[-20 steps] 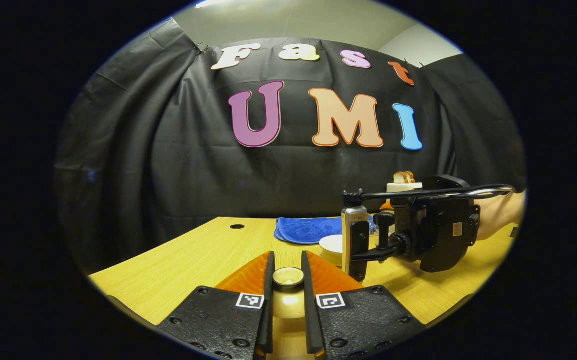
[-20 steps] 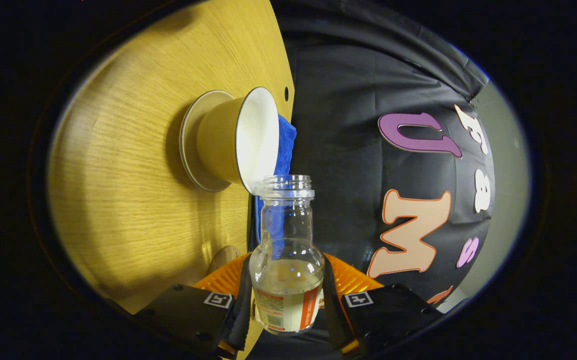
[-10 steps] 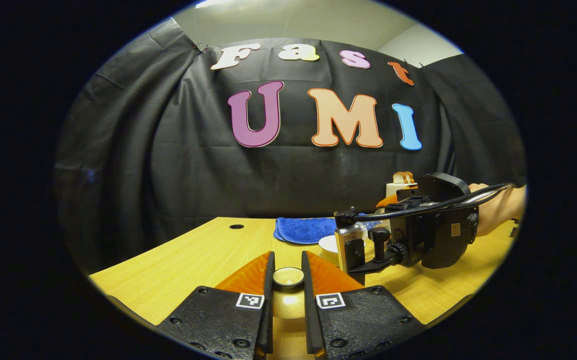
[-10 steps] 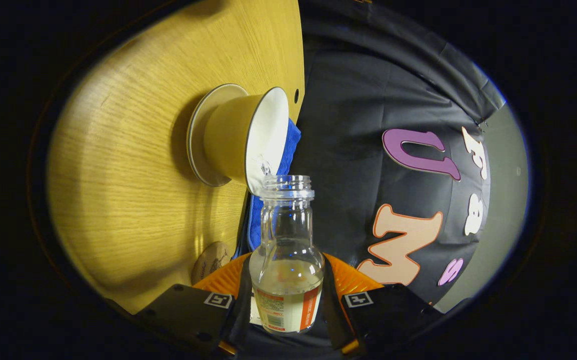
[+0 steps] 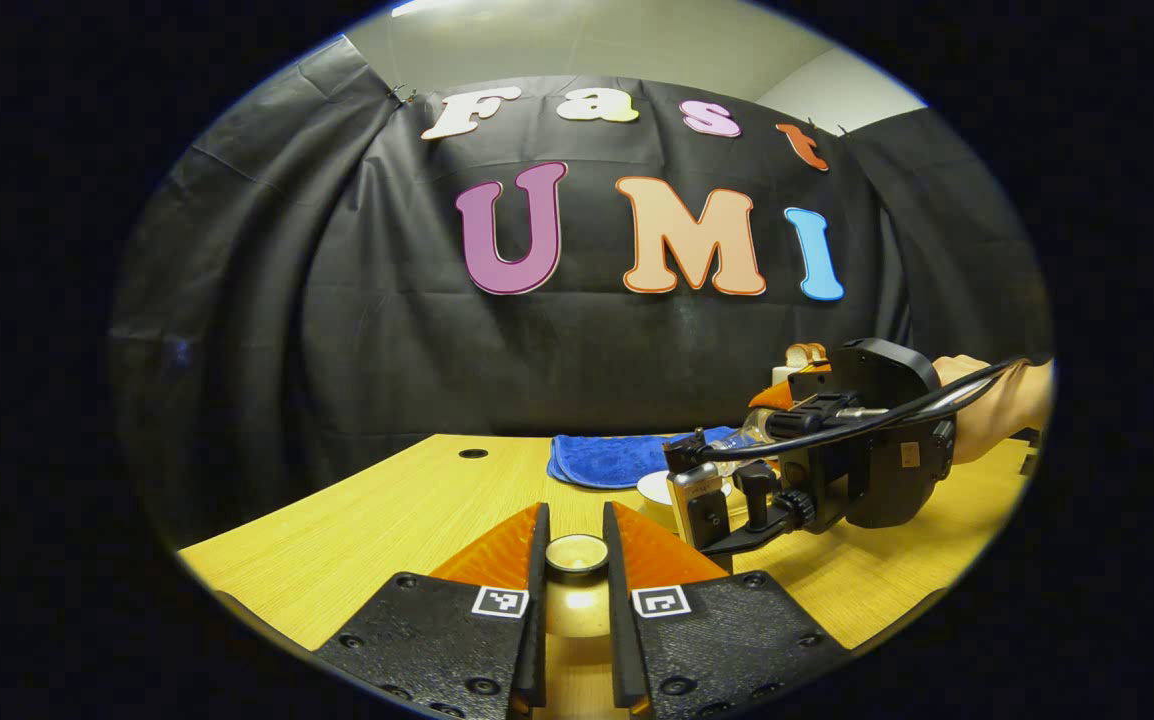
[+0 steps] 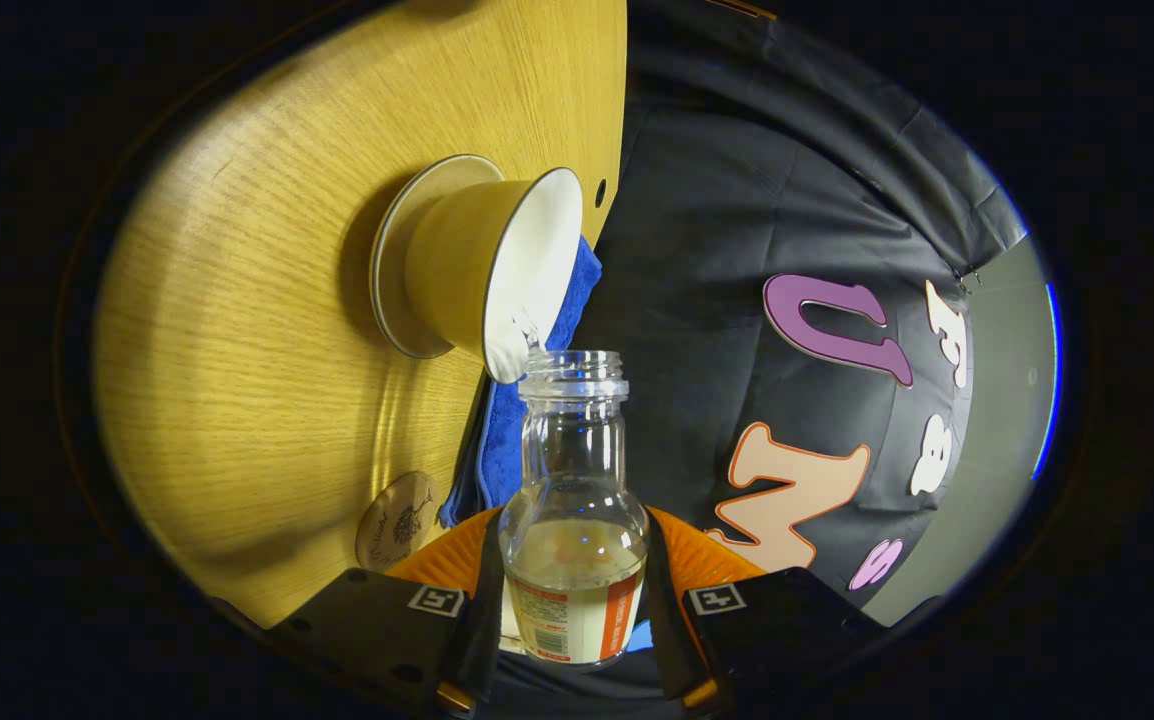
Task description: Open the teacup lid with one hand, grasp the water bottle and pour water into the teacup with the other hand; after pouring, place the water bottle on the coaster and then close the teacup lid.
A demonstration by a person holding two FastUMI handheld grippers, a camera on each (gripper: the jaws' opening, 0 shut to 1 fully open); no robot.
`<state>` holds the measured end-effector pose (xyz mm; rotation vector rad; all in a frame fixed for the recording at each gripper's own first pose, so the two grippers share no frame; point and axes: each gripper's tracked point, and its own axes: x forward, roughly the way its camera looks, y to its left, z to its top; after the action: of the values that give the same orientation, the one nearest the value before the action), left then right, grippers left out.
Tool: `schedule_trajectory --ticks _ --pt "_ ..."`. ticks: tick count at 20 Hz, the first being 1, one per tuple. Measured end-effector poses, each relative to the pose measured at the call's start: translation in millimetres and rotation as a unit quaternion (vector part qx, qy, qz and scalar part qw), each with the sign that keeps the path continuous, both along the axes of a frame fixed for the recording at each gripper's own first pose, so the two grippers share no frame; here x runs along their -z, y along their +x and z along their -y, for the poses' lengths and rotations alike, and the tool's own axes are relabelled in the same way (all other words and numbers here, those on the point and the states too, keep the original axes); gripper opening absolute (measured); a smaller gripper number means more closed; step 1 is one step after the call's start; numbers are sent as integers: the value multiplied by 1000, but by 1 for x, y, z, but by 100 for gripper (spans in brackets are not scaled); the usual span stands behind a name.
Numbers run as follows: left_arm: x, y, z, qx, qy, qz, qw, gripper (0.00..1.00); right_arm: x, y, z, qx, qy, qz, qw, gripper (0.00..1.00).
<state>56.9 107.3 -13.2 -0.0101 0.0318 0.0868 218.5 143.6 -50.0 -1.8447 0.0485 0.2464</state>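
The left tongs clamp the teacup lid above the counter. The right tongs squeeze the clear water bottle, tipped sideways, its open mouth at the white-lined yellow teacup on its saucer.

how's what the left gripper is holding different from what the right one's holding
The left gripper grips the small teacup lid by its round knob; the right gripper clamps the taller clear water bottle. The lid looks opaque and glossy, the bottle see-through, labelled, with water inside. Both sit squeezed between orange fingers.
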Motion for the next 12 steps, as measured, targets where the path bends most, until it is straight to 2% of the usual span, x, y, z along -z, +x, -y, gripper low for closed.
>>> schedule_trajectory --ticks 12 --pt "0 -1 -1 0 0 0 1000 23 -8 -1 -3 -22 -44 27 998 65"
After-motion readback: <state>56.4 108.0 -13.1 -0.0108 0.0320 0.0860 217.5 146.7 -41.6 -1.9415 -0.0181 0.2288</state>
